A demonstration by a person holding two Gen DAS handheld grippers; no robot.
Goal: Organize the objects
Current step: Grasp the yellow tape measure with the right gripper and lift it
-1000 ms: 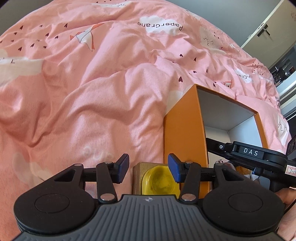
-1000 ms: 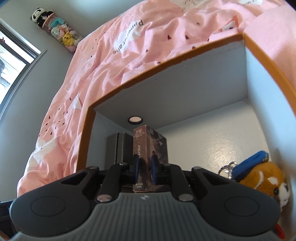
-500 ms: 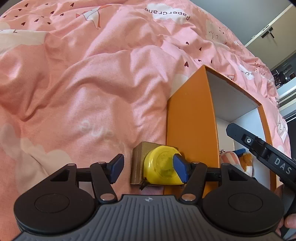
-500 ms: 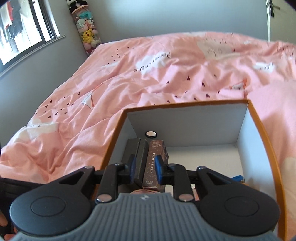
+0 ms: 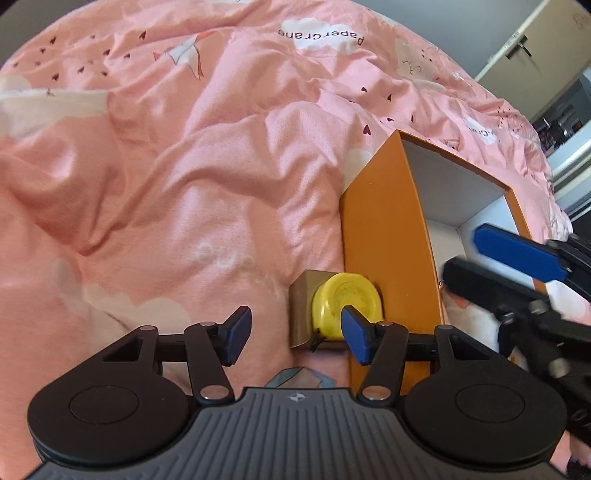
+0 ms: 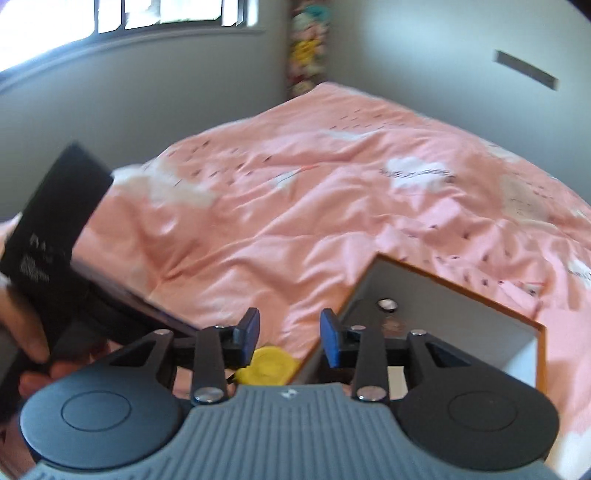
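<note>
An orange box [image 5: 384, 236] with a white inside lies on the pink bedspread; it also shows in the right wrist view [image 6: 458, 295]. A yellow tape measure [image 5: 345, 304] rests on a small brown box [image 5: 301, 306] against the orange box's left wall. My left gripper [image 5: 295, 336] is open and empty, just short of the tape measure, its right fingertip in front of it. My right gripper [image 6: 290, 338] is open and empty, raised above the orange box's left edge; the tape measure [image 6: 269, 365] shows below it. In the left wrist view the right gripper [image 5: 517, 266] hangs over the orange box.
The rumpled pink bedspread [image 5: 166, 166] fills the area left of the box. A plush toy [image 5: 476, 317] lies inside the orange box. A round silver object [image 6: 386, 304] sits in the box's far corner. Grey walls and a window [image 6: 147, 22] lie beyond the bed.
My right gripper opened, let go of the brown carton inside the orange box, and lifted up and out to the left. My left gripper stayed open by the tape measure.
</note>
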